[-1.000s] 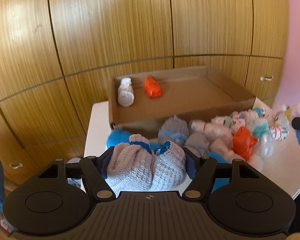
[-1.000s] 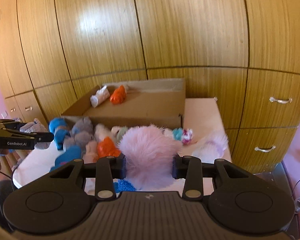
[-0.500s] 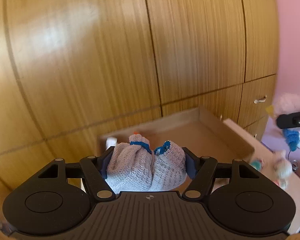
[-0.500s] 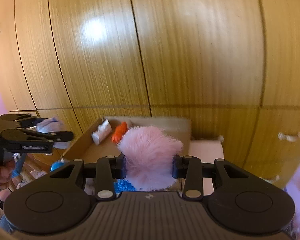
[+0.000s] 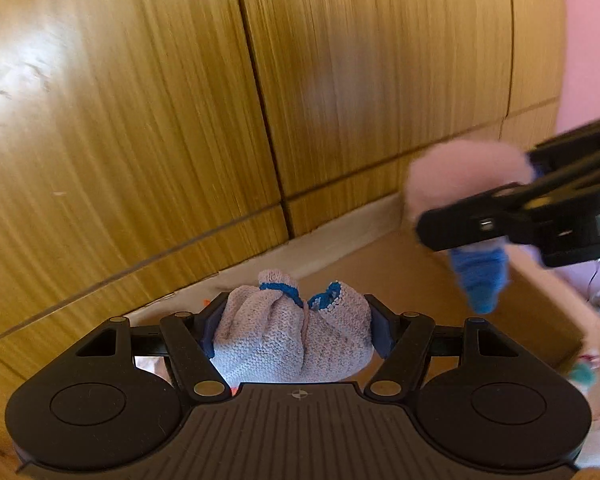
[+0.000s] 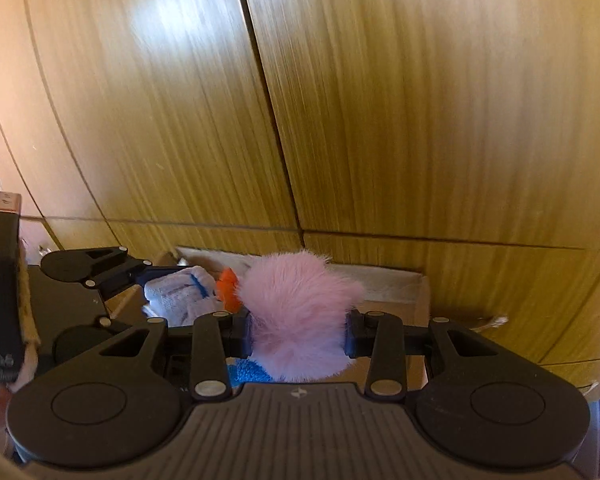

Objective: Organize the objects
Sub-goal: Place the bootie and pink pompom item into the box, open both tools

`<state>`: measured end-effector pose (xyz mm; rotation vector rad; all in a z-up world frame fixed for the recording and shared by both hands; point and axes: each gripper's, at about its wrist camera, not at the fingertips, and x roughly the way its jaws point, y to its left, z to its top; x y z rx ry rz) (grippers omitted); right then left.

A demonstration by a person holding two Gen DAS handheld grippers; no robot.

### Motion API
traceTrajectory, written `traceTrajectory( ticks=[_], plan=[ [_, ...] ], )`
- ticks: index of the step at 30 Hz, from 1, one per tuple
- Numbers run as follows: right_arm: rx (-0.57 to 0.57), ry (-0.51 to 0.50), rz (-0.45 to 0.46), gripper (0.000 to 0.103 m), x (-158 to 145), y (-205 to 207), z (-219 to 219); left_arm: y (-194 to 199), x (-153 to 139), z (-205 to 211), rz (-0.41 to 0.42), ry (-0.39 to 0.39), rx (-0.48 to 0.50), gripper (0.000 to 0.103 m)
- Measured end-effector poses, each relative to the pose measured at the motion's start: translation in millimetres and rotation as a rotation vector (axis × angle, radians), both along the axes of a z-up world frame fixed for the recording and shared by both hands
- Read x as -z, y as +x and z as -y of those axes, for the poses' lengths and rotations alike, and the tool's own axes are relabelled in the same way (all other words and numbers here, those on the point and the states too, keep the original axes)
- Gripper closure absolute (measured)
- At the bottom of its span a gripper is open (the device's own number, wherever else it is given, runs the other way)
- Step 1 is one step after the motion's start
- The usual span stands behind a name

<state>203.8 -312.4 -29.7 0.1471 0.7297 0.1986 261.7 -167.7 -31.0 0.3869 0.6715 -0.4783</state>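
Right tongs (image 6: 298,334) clamp pink fluffy sock (image 6: 300,316), blue end hanging down

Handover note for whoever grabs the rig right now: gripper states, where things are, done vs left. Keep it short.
Left gripper: shut on a grey knitted sock bundle with blue trim, held over the open brown cardboard box.
Right gripper: shut on a fluffy pink pompom sock with a blue foot, also over the box.
Done: an orange rolled sock already lies in the box.
Left: release both bundles into the box. The rest of the pile is mostly out of view; a few pieces show past the box's right edge in the left wrist view.
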Motion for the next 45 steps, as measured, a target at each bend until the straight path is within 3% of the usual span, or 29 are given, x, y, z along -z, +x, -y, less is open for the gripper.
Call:
traceTrajectory(
  ticks=[9, 21, 26, 28, 31, 38, 45],
  plan=[
    [-0.04, -0.063, -0.093, 0.067, 39.1, 53.4, -20.3, 25.0, 31.7, 10.5, 0.009, 0.128, 0.013, 0.029],
    [-0.073, -0.085, -0.141, 0.066, 67.2, 78.9, -36.5, 32.9, 38.5, 6.3, 0.028, 0.151, 0.0, 0.023],
    [-0.062, -0.086, -0.138, 0.059, 66.9, 76.7, -37.1, 33.4, 33.7, 5.4, 0.017, 0.132, -0.011, 0.021],
    [-0.059, -0.082, -0.137, 0.056, 64.2, 75.5, -35.6, 33.4, 32.1, 4.6, 0.014, 0.126, -0.015, 0.019],
    [-0.054, -0.069, -0.119, 0.039, 57.7, 69.3, -31.4, 33.1, 27.7, 2.2, -0.002, 0.096, -0.022, 0.017],
    [-0.048, -0.052, -0.071, 0.037, 27.1, 46.3, -28.1, 20.5, 10.5, -7.0, -0.004, 0.062, -0.049, 0.018],
    [-0.014, -0.024, 0.023, 0.028, -19.8, -10.8, -9.9, -18.8, -34.8, -47.6, 0.043, -0.031, -0.11, 0.018]
  ],
)
